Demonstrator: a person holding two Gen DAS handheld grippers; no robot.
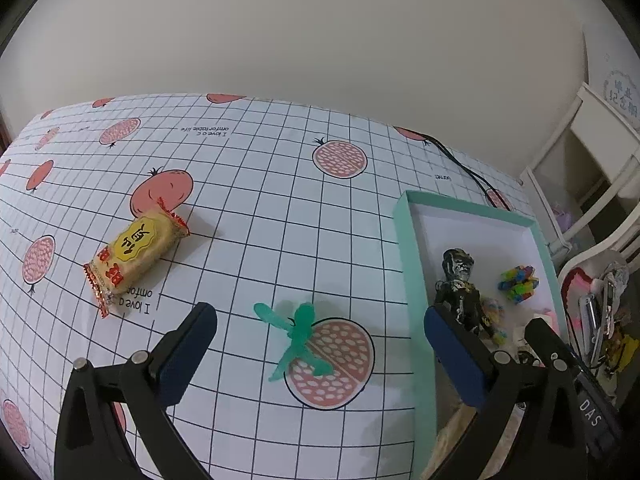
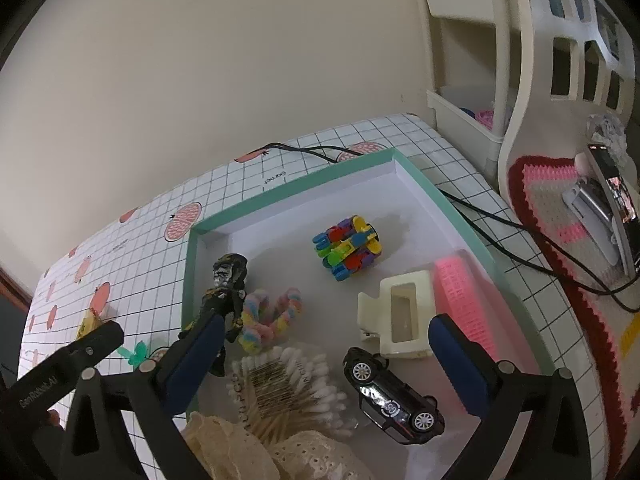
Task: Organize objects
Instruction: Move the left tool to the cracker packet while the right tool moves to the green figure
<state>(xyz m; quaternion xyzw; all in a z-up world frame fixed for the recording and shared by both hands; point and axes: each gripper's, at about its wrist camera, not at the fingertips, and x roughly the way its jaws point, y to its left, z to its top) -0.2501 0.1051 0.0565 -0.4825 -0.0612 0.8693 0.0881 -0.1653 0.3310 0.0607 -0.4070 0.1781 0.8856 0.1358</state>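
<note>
My left gripper (image 1: pixel 320 344) hovers with jaws released over the green dragonfly (image 1: pixel 298 336). My right gripper (image 2: pixel 326 344) hangs, jaws released, above the tray (image 2: pixel 288 184), empty.

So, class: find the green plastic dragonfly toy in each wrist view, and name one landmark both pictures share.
Left wrist view: the green dragonfly toy lies on the checked tablecloth at lower centre, between the open fingers of the left gripper, left of the box.
Right wrist view: only a green tip shows at lower left, outside the box wall.
Shared landmark: the teal-rimmed box holding the dark figurine.
</note>
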